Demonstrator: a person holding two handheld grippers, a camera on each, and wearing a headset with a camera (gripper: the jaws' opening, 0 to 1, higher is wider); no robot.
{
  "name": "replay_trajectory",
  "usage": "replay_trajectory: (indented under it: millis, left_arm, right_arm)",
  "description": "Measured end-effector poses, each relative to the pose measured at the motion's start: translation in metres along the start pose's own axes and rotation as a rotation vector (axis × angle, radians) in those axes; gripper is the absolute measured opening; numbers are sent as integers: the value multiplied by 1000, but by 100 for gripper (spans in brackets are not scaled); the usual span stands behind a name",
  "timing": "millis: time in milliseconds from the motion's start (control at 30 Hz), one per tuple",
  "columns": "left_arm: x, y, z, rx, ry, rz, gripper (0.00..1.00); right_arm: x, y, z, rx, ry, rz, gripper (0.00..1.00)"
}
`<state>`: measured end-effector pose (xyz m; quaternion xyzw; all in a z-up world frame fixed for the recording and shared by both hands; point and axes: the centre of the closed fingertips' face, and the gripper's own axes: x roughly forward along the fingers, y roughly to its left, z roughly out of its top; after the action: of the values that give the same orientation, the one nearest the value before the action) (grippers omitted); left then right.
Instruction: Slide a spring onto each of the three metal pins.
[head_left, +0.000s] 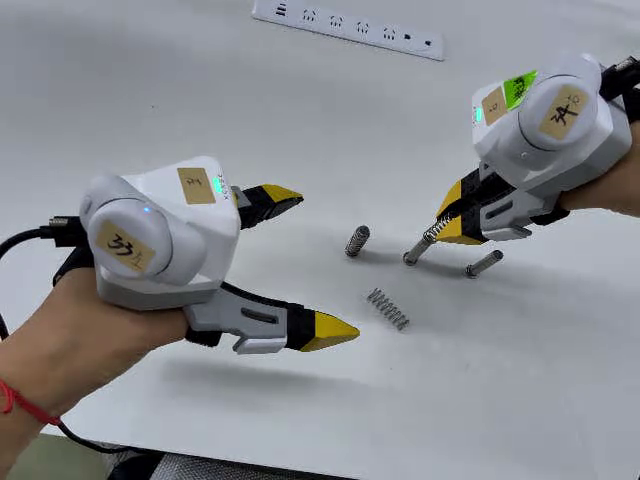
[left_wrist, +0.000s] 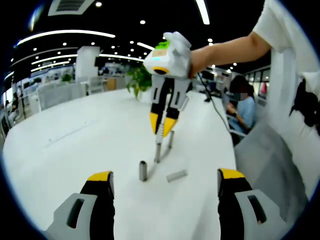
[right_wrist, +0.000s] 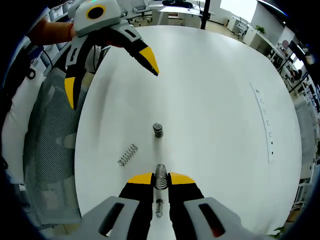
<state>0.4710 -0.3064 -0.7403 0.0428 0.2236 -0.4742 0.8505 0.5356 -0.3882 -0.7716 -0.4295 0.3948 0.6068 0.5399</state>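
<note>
Two fingers of the left gripper (head_left: 308, 262) gape wide above the white desk (head_left: 150, 90) in the head view, with a loose coiled steel spring (head_left: 388, 309) just past their tips. The left gripper view shows that spring lying ahead between them. In the right gripper view, the right gripper (right_wrist: 160, 179) is clamped on a spring-sleeved grey metal pin (right_wrist: 159, 204).

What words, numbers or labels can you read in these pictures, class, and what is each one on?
"33", then an unclear stroke: handwritten on the round tan sticker on the left gripper.
Handwriting, perhaps "34": tilted tan sticker on the right gripper, which holds a pin; not surely readable.
Smaller tan sticker on each gripper: too small to read.
Green sticker on the right gripper: blurred.
Power strip markings: too small.
</note>
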Motion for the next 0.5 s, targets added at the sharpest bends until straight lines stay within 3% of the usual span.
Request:
replay_trajectory:
  millis: [500]
  left_arm:
    - [2,-1,-3,-3,2,-6,90]
  right_arm:
    - [12,-3,-3,-12,9,6,12]
